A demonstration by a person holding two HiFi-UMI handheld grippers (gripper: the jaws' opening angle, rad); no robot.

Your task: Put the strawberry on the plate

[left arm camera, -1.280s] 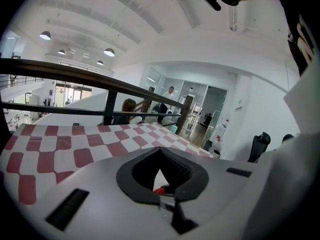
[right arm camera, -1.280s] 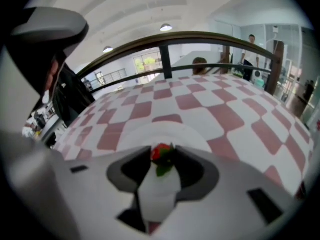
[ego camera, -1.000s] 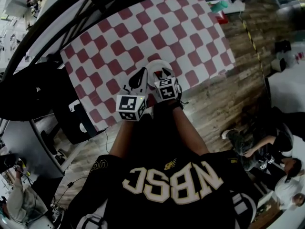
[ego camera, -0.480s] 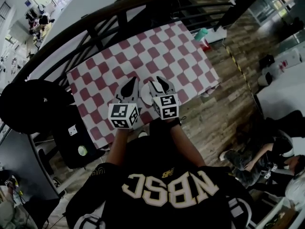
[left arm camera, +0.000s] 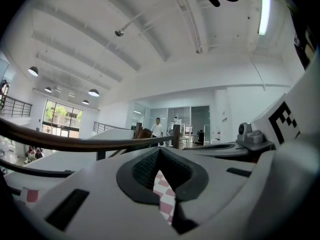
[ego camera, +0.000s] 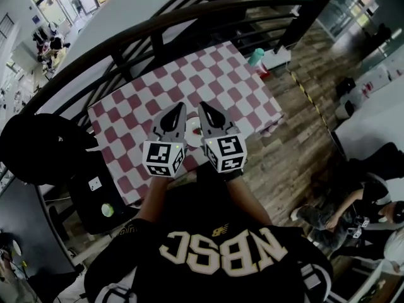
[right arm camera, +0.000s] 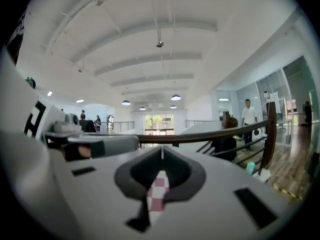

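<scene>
A table with a red-and-white checked cloth [ego camera: 208,81] fills the middle of the head view. A small white plate [ego camera: 191,131] lies near its front edge, half hidden between my two grippers. A faint red spot shows on the plate, and I cannot tell whether it is the strawberry. My left gripper [ego camera: 178,108] and right gripper [ego camera: 203,106] hover side by side over the plate, pointing away from me. The left gripper's jaws [left arm camera: 159,150] meet at the tips, with nothing between them. The right gripper's jaws [right arm camera: 161,149] are closing onto each other, also empty.
A dark curved railing [ego camera: 158,24] runs behind the table. A teal cup [ego camera: 255,57] stands by the far right corner. A black round seat [ego camera: 38,147] and a dark stand [ego camera: 95,188] sit at the left. People [ego camera: 366,207] are on the wooden floor at the right.
The head view has pulled back, so the table looks smaller and farther. Both grippers sit nearer the table's front edge, and the plate now shows between them instead of ahead.
</scene>
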